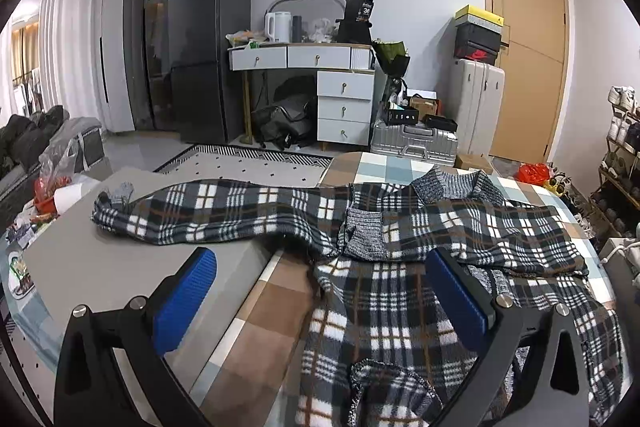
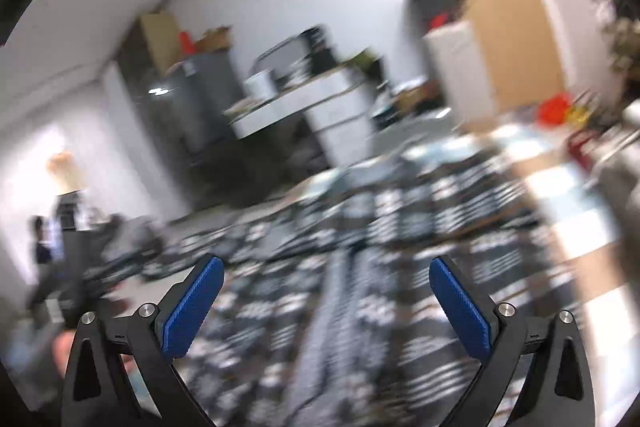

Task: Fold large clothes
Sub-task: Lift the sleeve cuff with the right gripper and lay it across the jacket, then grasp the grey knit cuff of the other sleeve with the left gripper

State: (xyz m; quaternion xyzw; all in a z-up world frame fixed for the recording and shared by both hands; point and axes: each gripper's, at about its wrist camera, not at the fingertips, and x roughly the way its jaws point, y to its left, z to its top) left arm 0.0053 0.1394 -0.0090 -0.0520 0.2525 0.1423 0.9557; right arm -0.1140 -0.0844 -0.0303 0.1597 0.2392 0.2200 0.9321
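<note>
hovering open over plaid garment.

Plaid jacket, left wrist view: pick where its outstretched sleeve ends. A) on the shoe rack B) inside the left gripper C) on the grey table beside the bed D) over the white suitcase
C: the plaid jacket stretches its sleeve leftward off the checked bedspread onto the grey table, cuff resting there; the open left gripper holds nothing.

Counts: one plaid garment at 6 o'clock; two suitcases at 1 o'clock; one fridge at 10 o'clock; one kettle.
</note>
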